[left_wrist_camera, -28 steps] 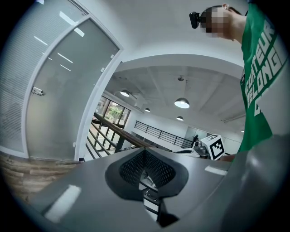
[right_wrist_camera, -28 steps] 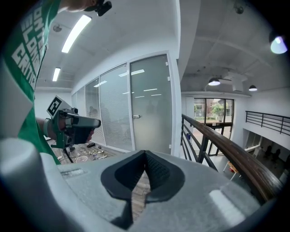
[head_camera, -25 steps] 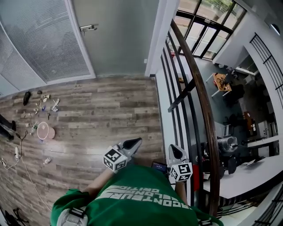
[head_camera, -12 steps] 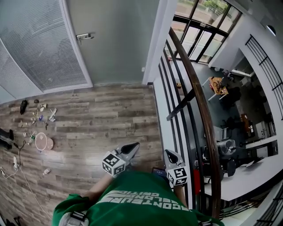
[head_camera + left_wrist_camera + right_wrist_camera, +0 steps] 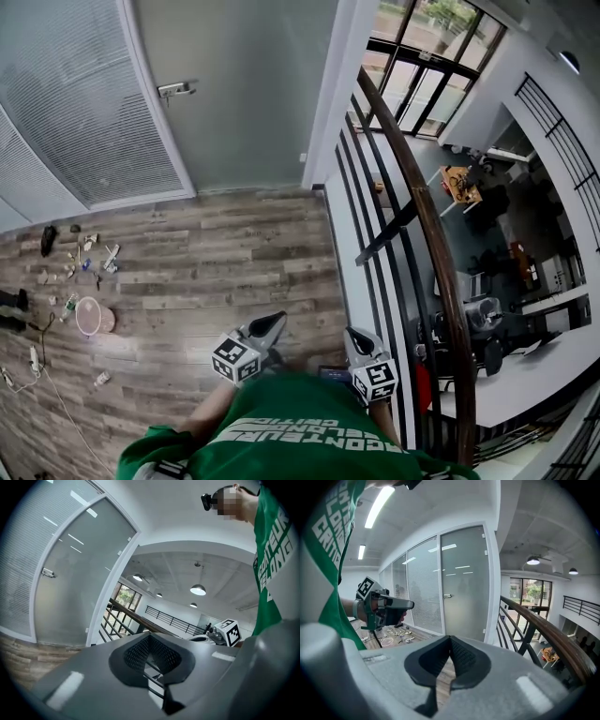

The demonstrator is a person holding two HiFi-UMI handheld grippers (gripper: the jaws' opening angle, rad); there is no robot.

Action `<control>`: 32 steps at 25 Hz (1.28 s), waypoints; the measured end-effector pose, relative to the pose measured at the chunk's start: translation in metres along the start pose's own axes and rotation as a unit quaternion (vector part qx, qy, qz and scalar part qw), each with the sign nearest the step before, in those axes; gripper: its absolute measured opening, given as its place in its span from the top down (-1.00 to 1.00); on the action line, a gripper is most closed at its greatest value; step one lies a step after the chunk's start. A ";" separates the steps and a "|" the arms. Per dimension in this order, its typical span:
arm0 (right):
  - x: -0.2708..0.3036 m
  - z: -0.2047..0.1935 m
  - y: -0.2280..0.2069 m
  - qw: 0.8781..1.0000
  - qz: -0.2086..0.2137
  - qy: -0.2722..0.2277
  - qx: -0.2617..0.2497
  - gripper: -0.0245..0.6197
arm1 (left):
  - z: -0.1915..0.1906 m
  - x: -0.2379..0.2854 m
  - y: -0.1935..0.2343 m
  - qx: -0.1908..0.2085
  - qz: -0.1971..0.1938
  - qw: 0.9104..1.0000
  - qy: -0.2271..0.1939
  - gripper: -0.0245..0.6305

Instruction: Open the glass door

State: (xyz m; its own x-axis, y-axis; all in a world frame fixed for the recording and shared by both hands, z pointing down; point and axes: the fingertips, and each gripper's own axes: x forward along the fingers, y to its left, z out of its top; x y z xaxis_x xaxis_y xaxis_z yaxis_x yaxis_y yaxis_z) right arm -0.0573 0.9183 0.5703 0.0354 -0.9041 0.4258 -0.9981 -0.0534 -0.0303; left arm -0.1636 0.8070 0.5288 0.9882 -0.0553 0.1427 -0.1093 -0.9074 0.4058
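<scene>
The left gripper (image 5: 275, 322) and right gripper (image 5: 354, 336) hold their fingers clenched on nothing, probably because the shut glass door (image 5: 239, 103) and its handle (image 5: 175, 90) lie well ahead, not yet within reach.

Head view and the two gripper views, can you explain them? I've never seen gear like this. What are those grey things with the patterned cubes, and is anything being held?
There is no robot here. A person in a green shirt holds a two-jaw gripper in each hand. The head view comes from a camera on the person's head, looking down on the left gripper and right gripper. The marker cubes are part of the grippers. The other two pictures come from cameras riding on each gripper, looking along its jaws. Both pairs of jaws are together and hold nothing. Ahead stands the frosted glass door with its handle. Small odds and ends lie on the wood floor, and a railing runs along the right.
</scene>
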 end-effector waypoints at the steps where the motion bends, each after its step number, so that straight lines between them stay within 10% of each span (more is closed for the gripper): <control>1: 0.003 0.002 0.002 1.000 0.004 -0.001 0.000 0.95 | 0.002 -0.002 0.005 -0.003 0.007 1.000 -0.002 0.88; 13: 0.060 0.019 0.007 0.995 0.091 -0.007 -0.035 0.95 | 0.008 -0.014 0.051 -0.017 0.093 0.995 -0.028 0.88; 32: 0.160 0.084 -0.128 0.991 0.124 -0.029 -0.039 0.95 | 0.076 0.089 0.097 0.006 0.158 0.985 -0.068 0.88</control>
State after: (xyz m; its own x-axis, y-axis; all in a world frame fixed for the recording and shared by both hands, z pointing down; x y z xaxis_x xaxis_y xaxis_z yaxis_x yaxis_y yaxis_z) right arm 0.0804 0.7449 0.5666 -0.2099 -0.9085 0.3614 -0.9775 0.2035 -0.0564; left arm -0.0783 0.6827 0.5120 0.9105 -0.3898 0.1382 -0.4131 -0.8405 0.3506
